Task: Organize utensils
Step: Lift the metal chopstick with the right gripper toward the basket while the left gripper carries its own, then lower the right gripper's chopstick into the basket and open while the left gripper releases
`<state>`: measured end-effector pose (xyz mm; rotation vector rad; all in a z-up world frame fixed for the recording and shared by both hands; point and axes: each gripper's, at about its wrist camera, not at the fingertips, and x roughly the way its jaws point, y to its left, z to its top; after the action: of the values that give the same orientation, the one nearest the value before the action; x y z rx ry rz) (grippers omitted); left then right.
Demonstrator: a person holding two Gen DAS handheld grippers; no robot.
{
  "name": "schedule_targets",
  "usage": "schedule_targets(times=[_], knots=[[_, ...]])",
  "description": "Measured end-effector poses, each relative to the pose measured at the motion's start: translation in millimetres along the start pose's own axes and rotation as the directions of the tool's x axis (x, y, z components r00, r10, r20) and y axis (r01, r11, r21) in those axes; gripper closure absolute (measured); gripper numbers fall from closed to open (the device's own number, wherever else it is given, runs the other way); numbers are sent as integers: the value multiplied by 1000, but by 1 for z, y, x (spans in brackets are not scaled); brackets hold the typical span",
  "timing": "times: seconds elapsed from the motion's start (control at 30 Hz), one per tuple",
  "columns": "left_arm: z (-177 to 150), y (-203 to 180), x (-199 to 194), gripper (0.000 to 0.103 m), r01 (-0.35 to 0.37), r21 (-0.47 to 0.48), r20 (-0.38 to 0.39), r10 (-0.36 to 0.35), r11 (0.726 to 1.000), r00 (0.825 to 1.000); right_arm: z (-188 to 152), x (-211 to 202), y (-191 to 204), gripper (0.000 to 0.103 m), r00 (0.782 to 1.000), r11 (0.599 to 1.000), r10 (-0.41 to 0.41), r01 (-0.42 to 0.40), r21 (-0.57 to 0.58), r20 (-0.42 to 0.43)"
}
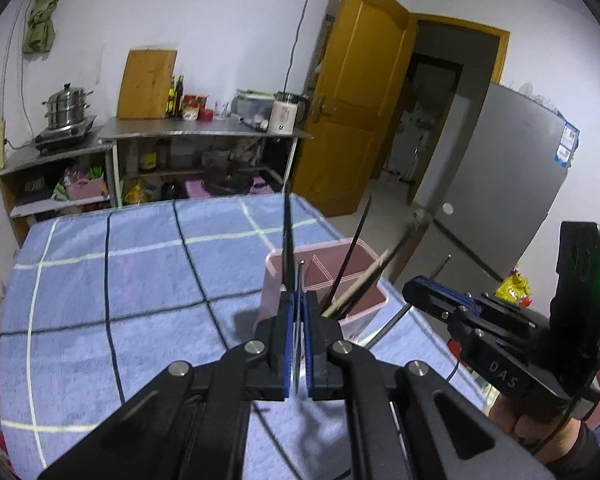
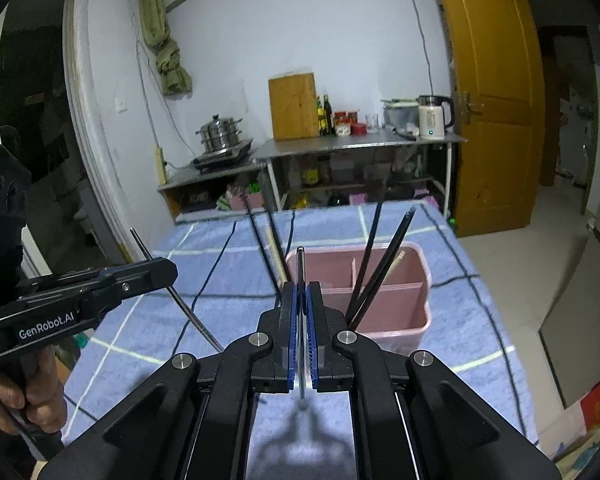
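Observation:
A pink divided utensil holder (image 1: 364,304) (image 2: 416,300) stands on the blue checked cloth near the table's right edge. Black and wooden chopsticks (image 1: 352,272) (image 2: 380,264) lean inside it. My left gripper (image 1: 299,300) is shut on a thin metal utensil (image 1: 301,280), just left of the holder; a black chopstick (image 1: 288,236) rises behind its fingers. From the right wrist view the left gripper (image 2: 156,270) holds the metal rod (image 2: 188,308) slanted above the cloth. My right gripper (image 2: 301,292) is shut on another thin metal utensil (image 2: 300,264), in front of the holder.
The table's cloth (image 1: 120,280) stretches left of the holder. A steel counter (image 2: 360,144) with a kettle, bottles and a cutting board stands by the far wall. A yellow door (image 2: 492,100) and a grey fridge (image 1: 500,184) are to the right.

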<state>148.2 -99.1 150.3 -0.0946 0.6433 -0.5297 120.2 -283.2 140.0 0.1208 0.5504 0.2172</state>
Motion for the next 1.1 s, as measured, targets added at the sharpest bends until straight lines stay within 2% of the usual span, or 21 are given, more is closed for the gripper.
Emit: schedule_targets(times=[0.17, 0.47, 0.73, 1.1], knots=[[23, -9, 4, 98, 7, 7, 30, -7, 1000, 1000, 22, -7, -7, 98, 998, 1000, -17, 17, 6, 54], [52, -18, 22, 98, 20, 20, 57, -21, 1000, 998, 45, 6, -18, 98, 996, 999, -30, 28, 23, 84], [51, -13, 46, 98, 15, 18, 35, -16, 1000, 999, 48, 22, -21, 98, 996, 999, -33, 31, 19, 87], [33, -8, 67, 98, 22, 9, 1, -22, 1000, 1000, 26, 54, -29, 98, 999, 999, -24, 23, 40, 23]])
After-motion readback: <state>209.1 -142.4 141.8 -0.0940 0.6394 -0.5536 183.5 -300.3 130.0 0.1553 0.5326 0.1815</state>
